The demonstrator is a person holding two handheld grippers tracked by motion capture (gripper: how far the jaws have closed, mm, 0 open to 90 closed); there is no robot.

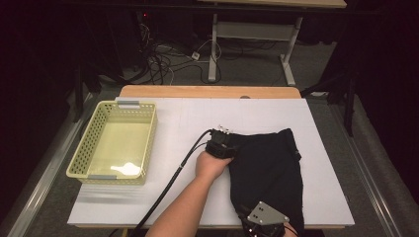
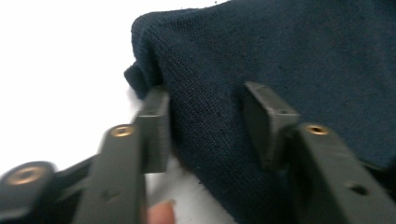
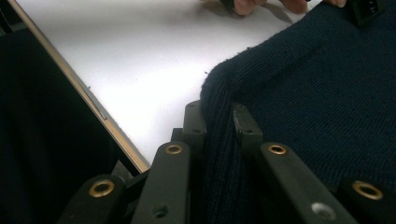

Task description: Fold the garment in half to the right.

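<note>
The dark knit garment point(image 1: 267, 170) is lying on the right half of the white table point(image 1: 178, 192). The right gripper point(image 3: 218, 122) is pinching its near corner, anchoring it, while the left gripper point(image 2: 205, 128) is apparently clamping a fold at the far-left edge, probably for folding
</note>
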